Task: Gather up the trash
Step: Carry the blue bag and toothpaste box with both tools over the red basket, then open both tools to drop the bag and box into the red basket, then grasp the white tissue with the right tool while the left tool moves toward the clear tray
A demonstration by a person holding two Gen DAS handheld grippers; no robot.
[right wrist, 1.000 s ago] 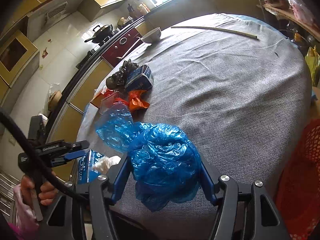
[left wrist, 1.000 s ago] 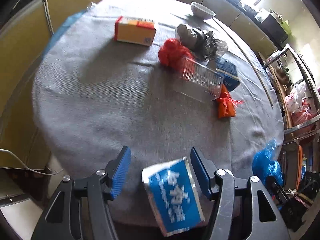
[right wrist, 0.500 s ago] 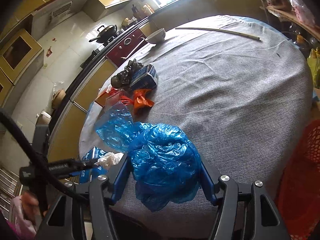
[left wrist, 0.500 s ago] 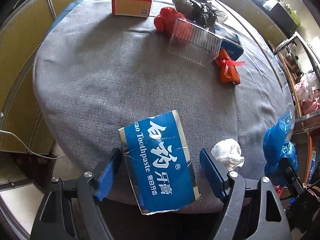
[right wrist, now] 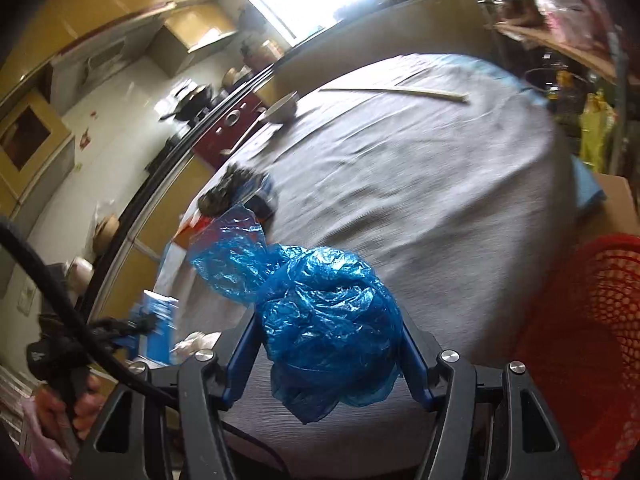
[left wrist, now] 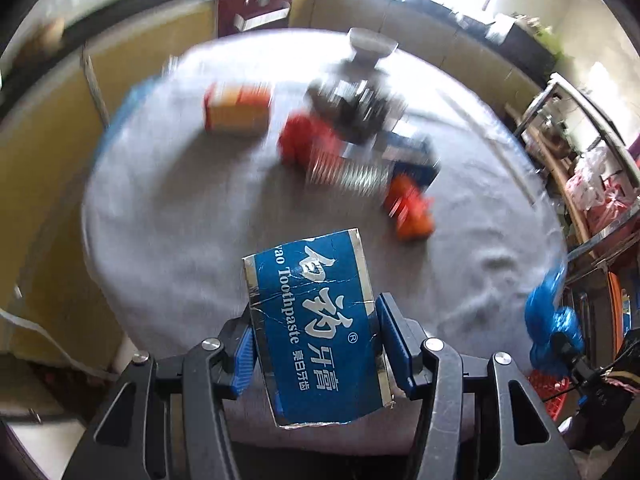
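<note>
A blue toothpaste box [left wrist: 316, 332] sits between the jaws of my left gripper [left wrist: 316, 312]. The jaws are closing and their blue pads press its two long sides. The box hangs just above the near rim of the grey-clothed round table [left wrist: 180, 220]. My right gripper [right wrist: 328, 320] is shut on a crumpled blue plastic bag [right wrist: 312, 292] over the table's edge. In the right wrist view, the left gripper [right wrist: 132, 328] shows blurred at the left, held by a hand. A white tissue wad [right wrist: 196, 340] lies next to it.
Mid-table lie an orange box [left wrist: 236, 108], a red bag [left wrist: 304, 140], a clear ribbed tray [left wrist: 348, 168], dark foil wrappers [left wrist: 356, 108], a blue carton [left wrist: 412, 156] and an orange wrapper [left wrist: 410, 212]. A bowl [left wrist: 370, 42] stands at the back. A red mesh basket [right wrist: 592, 340] is off the table's right.
The left jaws spread wide around the toothpaste box, then closed on it and lifted it, the view tilting up. The right gripper carried the blue bag rightwards, bringing the red basket into view.
</note>
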